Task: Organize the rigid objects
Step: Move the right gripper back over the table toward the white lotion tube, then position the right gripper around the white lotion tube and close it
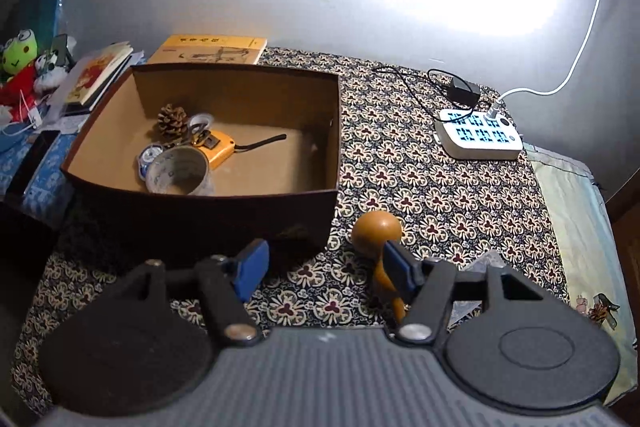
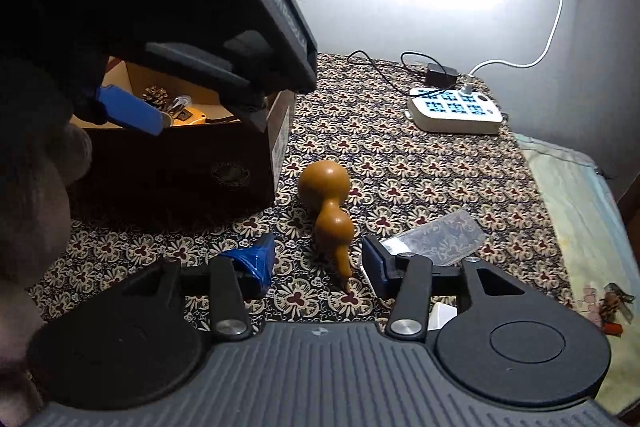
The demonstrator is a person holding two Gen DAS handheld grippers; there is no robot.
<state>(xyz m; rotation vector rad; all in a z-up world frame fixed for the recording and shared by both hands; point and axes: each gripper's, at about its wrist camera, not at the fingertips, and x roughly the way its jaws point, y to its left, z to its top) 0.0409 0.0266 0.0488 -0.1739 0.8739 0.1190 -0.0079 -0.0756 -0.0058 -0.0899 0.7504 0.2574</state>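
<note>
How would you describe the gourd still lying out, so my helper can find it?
Start at the brown box on the patterned cloth. Just right of its near corner lies the gourd. It is smooth, orange-brown and two-bulbed with a thin stem, unlike the flat clear plastic sleeve beside it.

One gourd (image 2: 326, 203), one box (image 1: 224, 203), one pinecone (image 1: 173, 121), two books (image 1: 208, 51)

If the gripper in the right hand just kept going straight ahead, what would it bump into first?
Probably the wooden gourd: it lies on the patterned cloth between the open fingers of the right gripper, stem end nearest. How high the gripper sits is unclear.
</note>
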